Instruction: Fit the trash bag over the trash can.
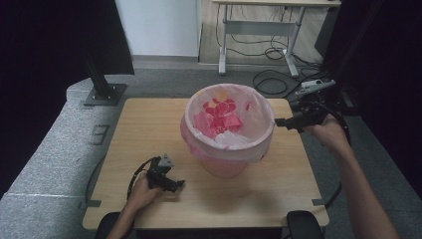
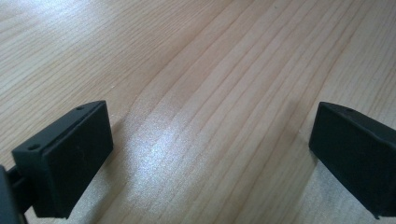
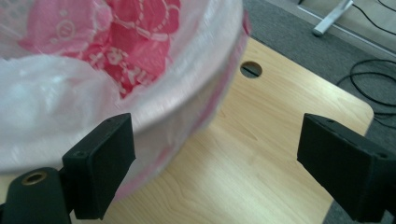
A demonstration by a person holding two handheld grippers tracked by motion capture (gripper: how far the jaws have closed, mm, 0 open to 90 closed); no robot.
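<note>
The bin liner (image 1: 259, 117) is thin, soft and slippery film; best pinched at the folded rim. Right tool (image 1: 279, 122) released beside it; left tool (image 1: 179, 184) released on the counter (image 1: 149, 129).

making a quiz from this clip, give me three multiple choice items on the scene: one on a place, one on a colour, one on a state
1. Where is the left gripper?
A. low over the table, near its front edge
B. inside the bin
C. on the floor

2. What colour is the bag lining the bin?
A. black
B. pink and white
C. green

3. How do the right gripper's jaws stand?
A. shut on the bag
B. shut on nothing
C. open beside the bin's rim

Answers:
1. A, the high view shows it over the wood in front of the bin.
2. B, pink print on pale plastic.
3. C, the right gripper view shows a wide gap between the jaws.
</note>
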